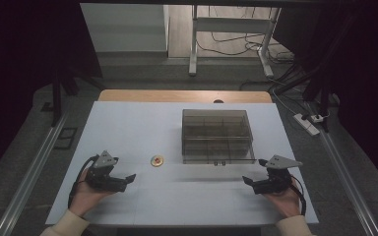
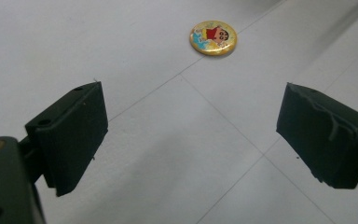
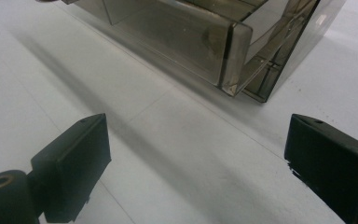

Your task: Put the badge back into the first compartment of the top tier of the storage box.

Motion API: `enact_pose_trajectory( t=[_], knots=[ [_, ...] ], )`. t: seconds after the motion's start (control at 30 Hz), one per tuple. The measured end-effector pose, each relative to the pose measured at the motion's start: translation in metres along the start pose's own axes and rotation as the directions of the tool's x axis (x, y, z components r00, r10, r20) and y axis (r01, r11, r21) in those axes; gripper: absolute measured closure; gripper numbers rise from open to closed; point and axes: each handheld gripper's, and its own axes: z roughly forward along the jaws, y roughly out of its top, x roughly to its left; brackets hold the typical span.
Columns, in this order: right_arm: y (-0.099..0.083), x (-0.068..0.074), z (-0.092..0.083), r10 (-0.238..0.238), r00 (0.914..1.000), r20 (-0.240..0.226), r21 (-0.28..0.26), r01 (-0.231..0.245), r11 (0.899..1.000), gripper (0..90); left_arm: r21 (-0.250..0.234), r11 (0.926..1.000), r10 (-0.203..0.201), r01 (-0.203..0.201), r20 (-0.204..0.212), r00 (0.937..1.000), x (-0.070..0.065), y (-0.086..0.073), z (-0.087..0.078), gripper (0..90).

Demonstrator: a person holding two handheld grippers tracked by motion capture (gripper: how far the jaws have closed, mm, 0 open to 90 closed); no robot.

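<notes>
smoky divided box (image 1: 218, 136) looks empty; badge (image 1: 157, 160) on table nearby; both tongs spread, holding nothing.

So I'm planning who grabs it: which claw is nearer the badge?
Left. The left claw sits just left of the badge; the right claw is far right.

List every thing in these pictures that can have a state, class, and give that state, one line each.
Left gripper: open, holding nothing.
Right gripper: open, holding nothing.
Cartoon badge: flat on the table, picture side up, untouched.
Compartment box: lid shut, upright on the table.
</notes>
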Motion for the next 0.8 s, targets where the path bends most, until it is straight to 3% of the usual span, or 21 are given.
enact_pose_trajectory(
  t=[0.8],
  knots=[
    [-0.001,-0.001,0.001,0.01,0.9999,-0.006,0.0,-0.01,1.0,6.4,-0.017,0.9992,0.038,-0.037,0.032,0.9988,-0.003,0.024,-0.001,9.3]
  ],
)
